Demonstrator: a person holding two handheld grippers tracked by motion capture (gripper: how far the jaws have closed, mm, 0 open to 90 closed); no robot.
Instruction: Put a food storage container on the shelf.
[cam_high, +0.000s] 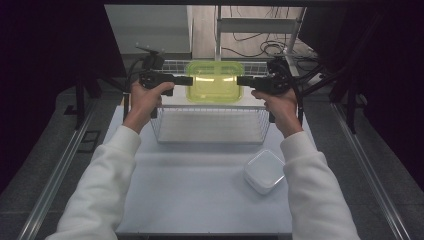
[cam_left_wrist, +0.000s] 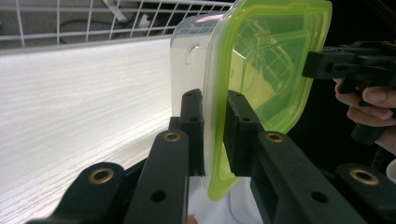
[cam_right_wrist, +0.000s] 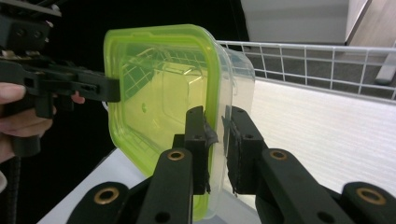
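The fingers (cam_left_wrist: 239, 135) of the left gripper (cam_high: 170, 80) are pinching the left rim of a clear plastic box with a yellow-green translucent lid (cam_high: 214, 81), one finger on the lid side and one on the clear body side. The fingers (cam_right_wrist: 198, 140) of the right gripper (cam_high: 252, 81) pinch the opposite rim in the same manner, so the box hangs between the two grippers, and both hands are equally near to it. In the high view the box is held in the air over the far part of a white wire basket (cam_high: 165, 132), with its lid facing up toward the camera and its long axis running from left to right, from one gripper to the other. The basket stands on the white worktop (cam_high: 190, 195). A second, smaller box of white translucent plastic with a lid (cam_high: 264, 171) rests on the worktop near the right forearm, well apart from the held box. I judge that the next move depends on both grippers travelling together, because the box is carried only by its two short edges.
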